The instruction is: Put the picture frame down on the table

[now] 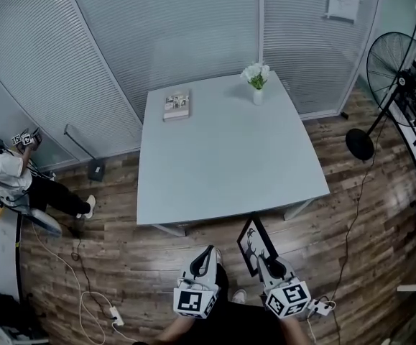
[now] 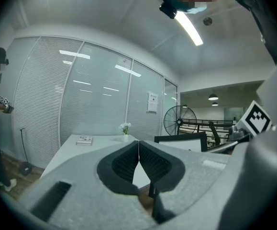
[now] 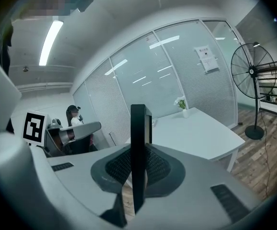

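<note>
My right gripper (image 1: pixel 266 262) is shut on the edge of a black picture frame (image 1: pixel 254 244) with a tree-like drawing, held upright just short of the near edge of the pale grey table (image 1: pixel 222 171). In the right gripper view the picture frame (image 3: pixel 138 152) stands edge-on between the pads, with the table (image 3: pixel 195 133) beyond it. My left gripper (image 1: pixel 204 261) hangs beside it over the wooden floor, shut and holding nothing; in the left gripper view its pads (image 2: pixel 138 164) meet, and the picture frame (image 2: pixel 181 141) shows to the right.
A small vase of white flowers (image 1: pixel 256 81) and a book (image 1: pixel 177 105) sit at the table's far side. A standing fan (image 1: pixel 394 70) is at the right. A person (image 1: pixel 14 175) sits at the left by the glass wall. Cables and a power strip (image 1: pixel 114 313) lie on the floor.
</note>
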The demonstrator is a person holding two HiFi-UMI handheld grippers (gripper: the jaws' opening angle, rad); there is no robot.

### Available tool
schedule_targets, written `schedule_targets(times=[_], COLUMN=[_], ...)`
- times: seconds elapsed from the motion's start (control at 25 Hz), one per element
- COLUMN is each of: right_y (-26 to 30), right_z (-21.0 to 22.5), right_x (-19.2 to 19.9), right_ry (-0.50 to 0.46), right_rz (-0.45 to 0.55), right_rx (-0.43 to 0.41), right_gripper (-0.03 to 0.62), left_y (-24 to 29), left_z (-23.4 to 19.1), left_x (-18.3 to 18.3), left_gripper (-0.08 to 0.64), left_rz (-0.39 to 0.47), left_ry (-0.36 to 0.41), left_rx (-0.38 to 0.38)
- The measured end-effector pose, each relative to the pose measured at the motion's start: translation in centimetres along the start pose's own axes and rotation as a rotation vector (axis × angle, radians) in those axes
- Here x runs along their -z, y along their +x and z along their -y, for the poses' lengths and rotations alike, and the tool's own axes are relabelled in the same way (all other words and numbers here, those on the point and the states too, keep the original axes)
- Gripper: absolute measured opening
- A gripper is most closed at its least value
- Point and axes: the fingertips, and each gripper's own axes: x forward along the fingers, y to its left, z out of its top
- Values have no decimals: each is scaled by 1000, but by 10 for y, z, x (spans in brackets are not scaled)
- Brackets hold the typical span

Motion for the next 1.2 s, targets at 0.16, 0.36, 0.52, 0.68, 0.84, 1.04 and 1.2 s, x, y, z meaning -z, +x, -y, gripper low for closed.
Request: schedule_targets(times=[0.16,0.36,0.52,0.68,0.84,1.04,1.2], right_y=[34,86,122,153,186,214,229], right_z=[1,-4,-16,-22,-29,-36,-37], right_x=[-15,-39,-52,-68,-75,-85,-85], right_ry=[8,13,6,-7,-2,8,20], right_rz=[-2,-13,-11,-5,-10,-2,-5], right_rx=[11,24,35,45,39,25,14], right_gripper=[55,55,55,55,55,55,55], left_y=[25,61,77,98,113,125,126], left_z=[-25,-71,-108,-141,-171,-197,-203], left_x=[-6,-19,-29,-33,-35,-30,-28], left_gripper=[17,17,17,17,17,17,17], left_rz=[-17,-11,20,32,24,32,-15], left_ry=[-4,-14,-26,-38,-50,-51,-67], left_rx=[16,35,45,53,54,47,53])
